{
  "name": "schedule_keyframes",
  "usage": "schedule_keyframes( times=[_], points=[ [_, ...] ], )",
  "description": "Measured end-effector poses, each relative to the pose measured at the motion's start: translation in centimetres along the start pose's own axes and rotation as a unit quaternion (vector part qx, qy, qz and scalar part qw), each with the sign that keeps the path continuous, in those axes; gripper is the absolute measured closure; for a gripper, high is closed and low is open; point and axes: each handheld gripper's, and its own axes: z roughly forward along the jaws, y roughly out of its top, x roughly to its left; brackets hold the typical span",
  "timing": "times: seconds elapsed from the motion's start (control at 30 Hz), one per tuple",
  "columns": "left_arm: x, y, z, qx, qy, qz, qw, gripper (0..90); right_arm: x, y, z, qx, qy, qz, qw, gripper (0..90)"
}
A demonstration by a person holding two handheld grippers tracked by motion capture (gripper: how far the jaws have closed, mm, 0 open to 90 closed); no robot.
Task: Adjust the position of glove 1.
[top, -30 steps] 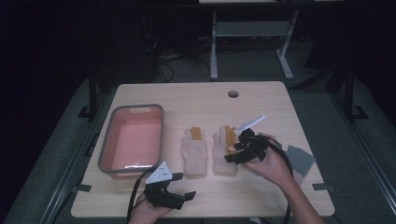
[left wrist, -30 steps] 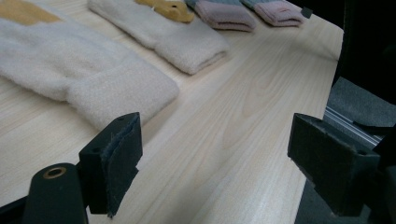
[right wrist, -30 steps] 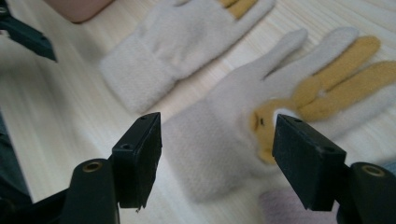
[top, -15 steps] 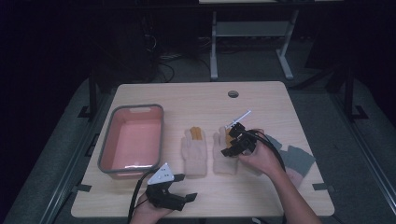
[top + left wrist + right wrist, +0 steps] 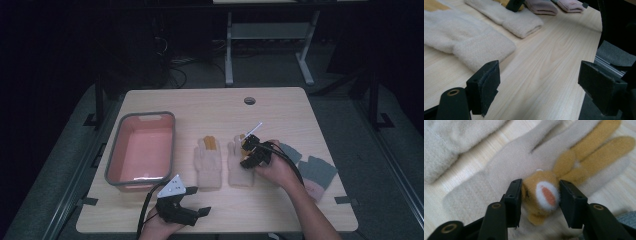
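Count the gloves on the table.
4: left cream glove beside the pink tub; right cream glove under the right hand-held gripper; two grey gloves by the right edge.

A pale wooden counter with a small round hole near its far edge at 12 o'clock. A pink tub with a grey rim sits at 9 o'clock. Two cream gloves lie flat side by side near the centre: the left cream glove and the right cream glove. Two grey gloves lie at 3 o'clock.
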Motion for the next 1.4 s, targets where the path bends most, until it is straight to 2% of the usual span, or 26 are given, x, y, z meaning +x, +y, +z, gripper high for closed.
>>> schedule_keyframes(
  times=[0.13,0.27,0.47,0.93,1.07,1.17,1.2,1.4],
  points=[
    [0.0,0.0,0.0,-0.001,0.001,0.000,1.0000,17.7,0.3,0.0,-0.3,0.001,-0.006,-0.004,1.0000,62.0],
    [0.0,0.0,0.0,0.001,0.002,0.000,1.0000,17.7,0.4,0.0,-0.5,-0.001,0.000,-0.006,1.0000,63.6],
    [0.1,0.0,0.0,0.004,0.003,0.001,1.0000,17.7,0.9,0.4,-1.9,-0.012,0.006,-0.017,0.9998,64.5],
    [-0.2,0.1,-0.3,-0.009,0.006,0.002,0.9999,17.7,2.1,1.4,-5.3,-0.040,0.002,-0.043,0.9983,64.6],
    [-0.3,0.0,-0.3,-0.009,0.007,-0.005,0.9999,17.7,2.5,2.0,-5.9,-0.051,0.010,-0.055,0.9971,64.6],
    [-0.2,0.0,-0.4,-0.007,0.007,-0.002,0.9999,17.7,2.9,2.8,-6.2,-0.056,0.016,-0.054,0.9969,64.6],
    [-0.2,0.0,-0.4,-0.007,0.007,-0.002,1.0000,17.7,3.2,3.3,-6.3,-0.062,0.021,-0.062,0.9960,64.6],
    [-0.1,-0.1,-0.5,-0.004,0.008,-0.004,1.0000,17.7,4.2,4.8,-5.9,-0.060,0.030,-0.081,0.9944,64.5]
  ],
)
